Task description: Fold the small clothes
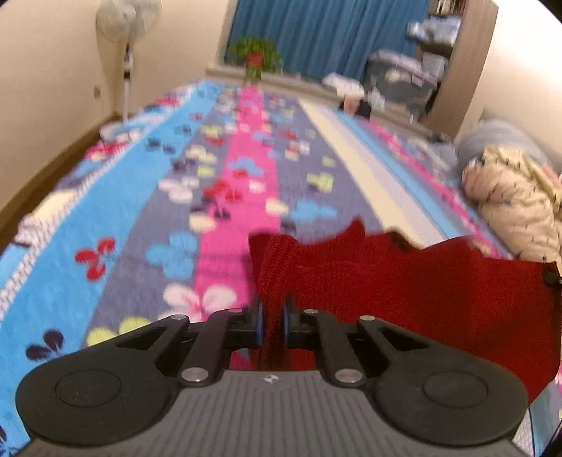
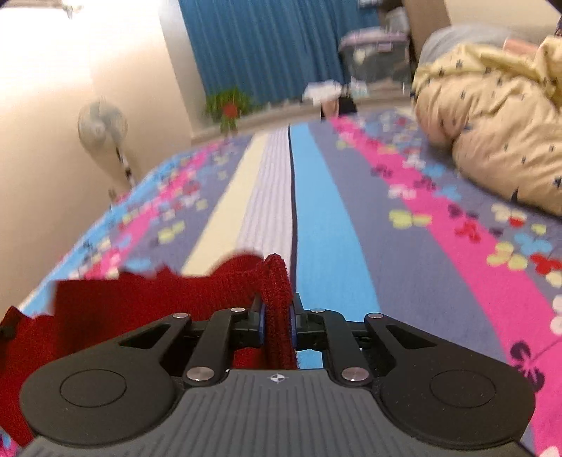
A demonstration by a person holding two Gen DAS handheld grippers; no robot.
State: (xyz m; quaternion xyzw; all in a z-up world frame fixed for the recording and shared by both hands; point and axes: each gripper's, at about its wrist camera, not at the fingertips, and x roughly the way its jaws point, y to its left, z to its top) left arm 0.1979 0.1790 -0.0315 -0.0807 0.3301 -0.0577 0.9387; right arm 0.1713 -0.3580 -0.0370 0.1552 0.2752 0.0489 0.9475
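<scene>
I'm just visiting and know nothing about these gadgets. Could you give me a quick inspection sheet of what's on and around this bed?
Surface: bed blanket, striped with a butterfly print.
Job's things: red knit garment, held up between both grippers.
Clutter: cream patterned jacket, bunched on the bed.
Grippers: left gripper and right gripper, each shut on a garment edge.
Cables: nothing seen.
Surroundings: standing fan, blue curtain, potted plant, storage boxes.

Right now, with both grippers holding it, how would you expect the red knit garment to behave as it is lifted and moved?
The red knit garment will probably sag floppily: its upper edge already looks wavy between the left gripper and right gripper. It likely will not slip much, since the ribbed edge is bunched between closed jaws. It seems light, though that is a guess.
</scene>
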